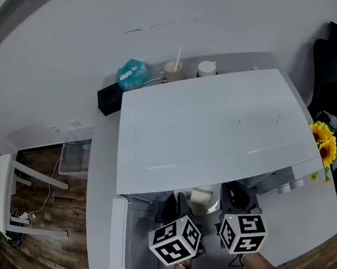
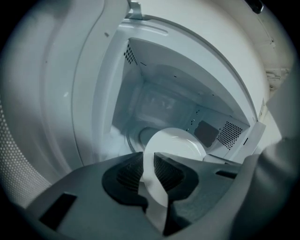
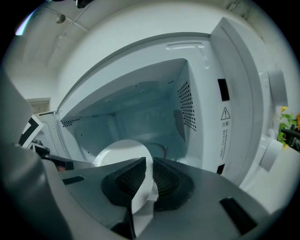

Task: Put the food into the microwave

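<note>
The white round plate (image 2: 180, 143) is at the open mouth of the white microwave oven (image 1: 205, 125), reaching partly into the cavity and carried from two sides. The left gripper (image 2: 149, 164) has its dark ribbed fingers (image 2: 126, 176) clamped on one rim. The right gripper (image 3: 149, 171) grips the opposite rim the same way. The oven stands on a pale grey bench (image 1: 309, 216).

White microwave (image 1: 211, 124) on grey table (image 1: 99, 197)
</note>
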Demonstrator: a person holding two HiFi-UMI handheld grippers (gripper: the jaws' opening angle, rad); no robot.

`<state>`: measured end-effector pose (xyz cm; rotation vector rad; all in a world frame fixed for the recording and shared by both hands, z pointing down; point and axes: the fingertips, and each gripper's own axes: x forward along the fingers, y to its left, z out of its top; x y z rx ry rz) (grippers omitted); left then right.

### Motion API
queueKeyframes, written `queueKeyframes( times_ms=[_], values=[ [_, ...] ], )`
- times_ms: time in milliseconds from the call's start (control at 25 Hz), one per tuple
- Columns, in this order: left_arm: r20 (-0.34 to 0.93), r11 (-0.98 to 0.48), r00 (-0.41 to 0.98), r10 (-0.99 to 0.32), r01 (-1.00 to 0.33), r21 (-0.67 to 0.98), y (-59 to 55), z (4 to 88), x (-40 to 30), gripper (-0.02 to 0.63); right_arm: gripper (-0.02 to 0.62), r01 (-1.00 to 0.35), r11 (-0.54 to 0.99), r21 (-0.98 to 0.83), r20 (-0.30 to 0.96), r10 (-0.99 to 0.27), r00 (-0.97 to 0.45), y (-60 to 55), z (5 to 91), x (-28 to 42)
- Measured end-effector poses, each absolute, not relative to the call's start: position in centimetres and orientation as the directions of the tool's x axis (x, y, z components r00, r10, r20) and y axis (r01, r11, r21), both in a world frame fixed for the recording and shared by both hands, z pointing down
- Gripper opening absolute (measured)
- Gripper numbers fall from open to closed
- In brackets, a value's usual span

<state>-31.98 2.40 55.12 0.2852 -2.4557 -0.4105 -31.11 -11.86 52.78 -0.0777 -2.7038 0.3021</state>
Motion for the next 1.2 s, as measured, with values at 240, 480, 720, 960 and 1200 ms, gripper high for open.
queueKeyframes(
  times_ms=[240,480,720,960,1200],
  values=[
    [0.534,0.93,-0.793,-0.294,-0.11,0.35,2.2,55.3,-32.8,0.064,0.058,-0.005,0.981,-0.195,0.386,0.072,-0.92,-12.1,53.0,-31.8],
    [0.53,0.934,-0.799,-0.286,-0.108,0.341,2.2,55.5,-33.6,0.064,0.058,-0.017,0.984,-0.178,0.384,0.054,-0.922,-12.1,53.2,-32.6],
    [0.522,0.939,-0.807,-0.277,-0.112,0.326,2.1,55.6,-34.8,0.064,0.058,-0.043,0.985,-0.167,0.381,0.025,-0.924,-12.2,53.5,-33.6],
    [0.492,0.94,-0.828,-0.267,-0.111,0.324,2.2,55.4,-36.0,0.064,0.058,-0.056,0.984,-0.169,0.366,0.01,-0.931,-12.1,53.7,-34.4],
    [0.475,0.94,-0.841,-0.258,-0.105,0.324,2.4,55.7,-37.0,0.064,0.058,-0.07,0.98,-0.184,0.399,0.009,-0.917,-12.2,54.7,-35.1]
  ],
)
